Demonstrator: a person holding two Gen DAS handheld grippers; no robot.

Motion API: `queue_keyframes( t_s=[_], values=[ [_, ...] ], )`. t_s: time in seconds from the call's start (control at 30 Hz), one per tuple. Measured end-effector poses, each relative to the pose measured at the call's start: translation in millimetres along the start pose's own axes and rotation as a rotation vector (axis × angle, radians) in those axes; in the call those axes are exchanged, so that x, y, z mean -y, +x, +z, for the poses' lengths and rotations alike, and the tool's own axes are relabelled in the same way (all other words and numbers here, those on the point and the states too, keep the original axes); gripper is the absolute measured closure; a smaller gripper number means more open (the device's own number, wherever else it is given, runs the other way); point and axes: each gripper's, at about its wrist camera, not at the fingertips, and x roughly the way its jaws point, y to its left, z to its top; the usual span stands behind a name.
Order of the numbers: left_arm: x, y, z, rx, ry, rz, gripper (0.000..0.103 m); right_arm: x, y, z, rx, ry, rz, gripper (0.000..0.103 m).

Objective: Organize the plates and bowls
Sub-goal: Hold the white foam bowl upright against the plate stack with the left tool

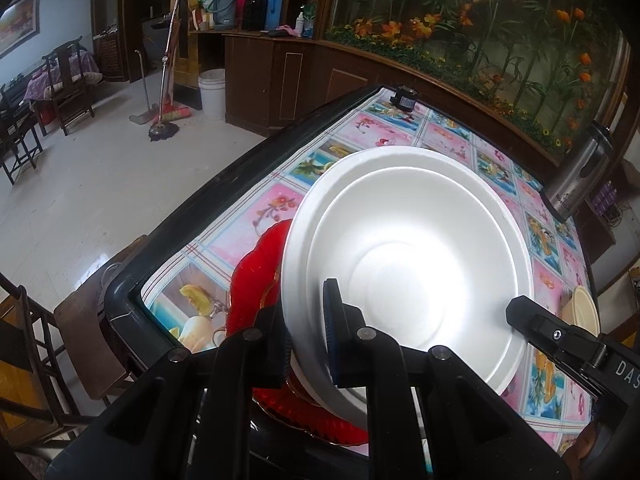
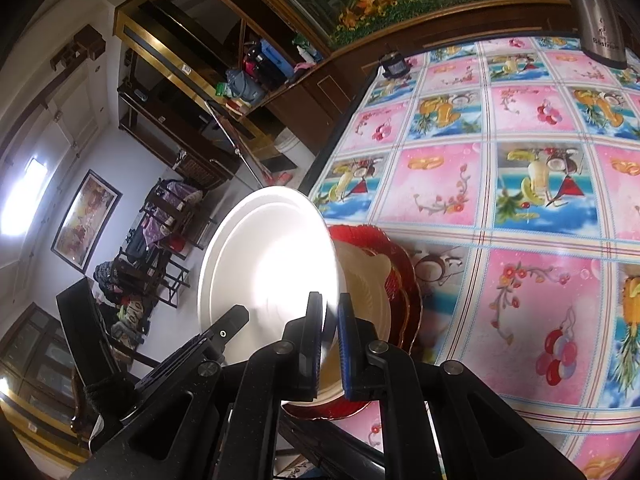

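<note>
Both tongs, left gripper (image 1: 308,328) and right gripper (image 2: 330,344), pinch the white foam plate's (image 1: 408,256) rim, tilted above the red scalloped glass dish (image 2: 404,276). Stacking seems underway; next, lower it level onto that dish.

The counter (image 2: 520,184) wears a glossy checked cloth of pink flower squares and blue fruit-drink squares, framed by a dark raised rim. A red scalloped plate (image 2: 404,268) lies at its near edge. Well beyond the red plate, at the far corner, sits a small black device (image 2: 394,65); far to the plate's right stands a steel kettle (image 2: 596,20).
</note>
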Motion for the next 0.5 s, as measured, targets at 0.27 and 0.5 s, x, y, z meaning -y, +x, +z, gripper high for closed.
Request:
queue_keyframes(
  t_s=[0.27,0.5],
  values=[
    [-3,5,-4,-0.018,0.005,0.016,0.091,5,13,-6,-0.031,0.008,-0.016,0.096],
    [-4,4,-3,-0.017,0.005,0.022,0.091,4,16,-7,-0.039,0.005,-0.022,0.095]
  ],
)
